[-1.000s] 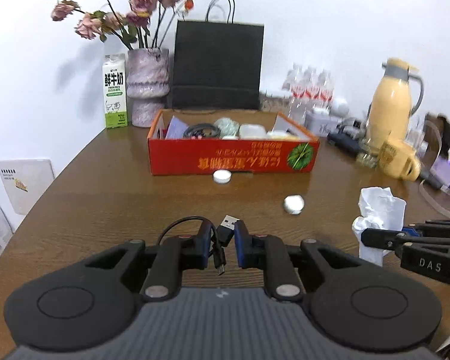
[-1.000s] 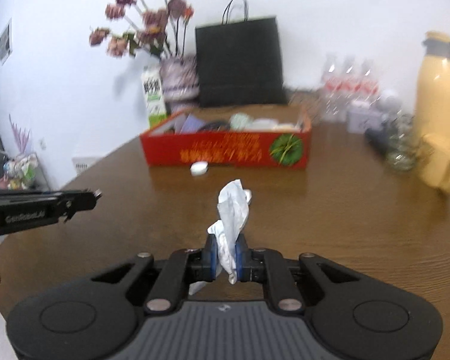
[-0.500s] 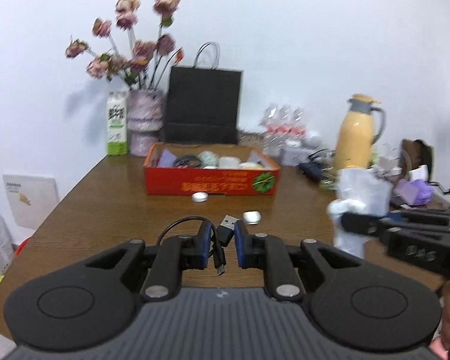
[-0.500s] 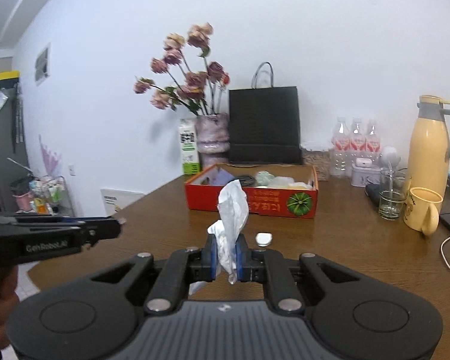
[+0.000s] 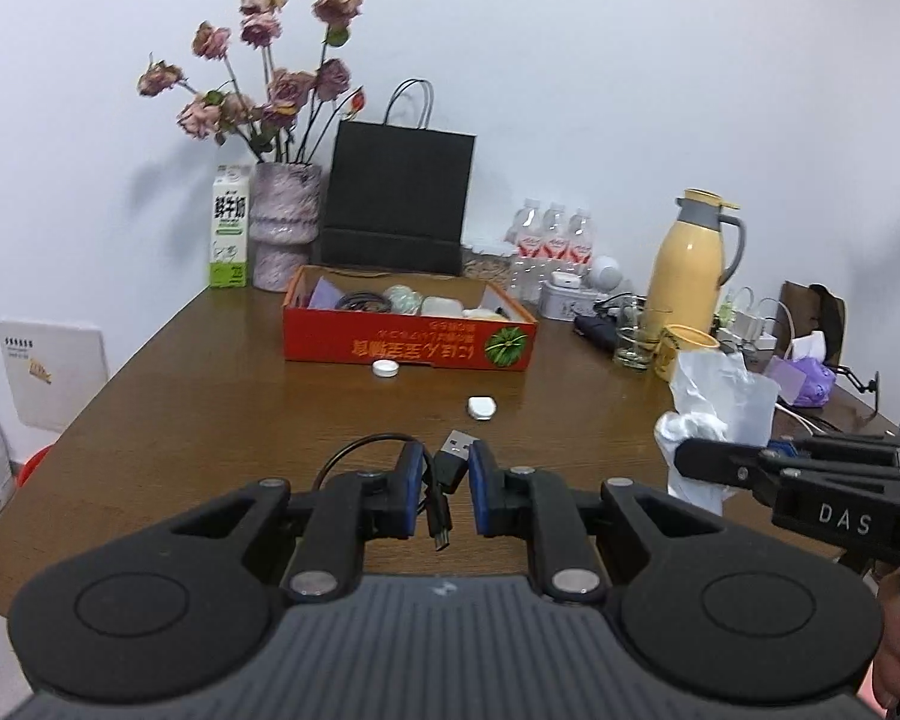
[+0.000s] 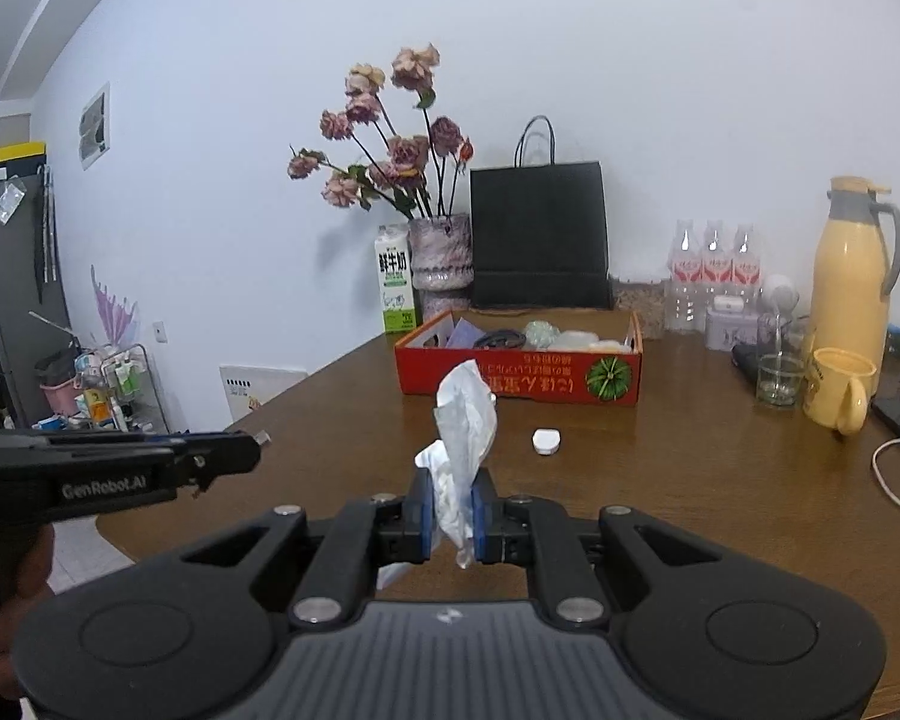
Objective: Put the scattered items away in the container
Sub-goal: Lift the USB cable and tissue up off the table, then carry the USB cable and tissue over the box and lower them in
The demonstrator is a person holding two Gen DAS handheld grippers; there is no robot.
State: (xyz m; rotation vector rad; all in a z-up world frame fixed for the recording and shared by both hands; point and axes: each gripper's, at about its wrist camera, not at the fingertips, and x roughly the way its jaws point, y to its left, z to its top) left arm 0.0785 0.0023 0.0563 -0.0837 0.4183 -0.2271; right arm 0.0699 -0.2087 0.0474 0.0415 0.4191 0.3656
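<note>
Spanning both views is a dark brown wooden table [image 5: 210,396] with a rounded near edge, set against a plain white wall [image 5: 570,90]. Along the wall side stand a milk carton [image 5: 230,225], a mottled vase [image 5: 285,225] of dried roses, a black paper bag [image 5: 399,198], water bottles [image 5: 549,240], a yellow flask [image 5: 690,264], a glass [image 6: 780,381] and a yellow mug [image 6: 837,387]. The red box [image 5: 408,348] sits in front of the bag, already holding a coiled cord and a few pale items. Two small white caps remain on the bare wood: one [image 5: 385,368] just before the box front, another [image 5: 482,406] nearer, well apart from it.

The left gripper [image 5: 441,480] is nearly closed on a black USB cable [image 5: 447,459], whose plug juts up between the blue pads while a loop arcs out to the left. The right gripper [image 6: 453,510] is clamped fully on a crumpled white tissue [image 6: 465,420] that stands up above its fingers. Both are held above the near table edge, well short of the box.

In the right view, left of the table, a wire rack [image 6: 114,384] of bottles stands on the floor beside a grey cabinet [image 6: 18,276]. A white board [image 5: 51,372] leans low against the wall.
</note>
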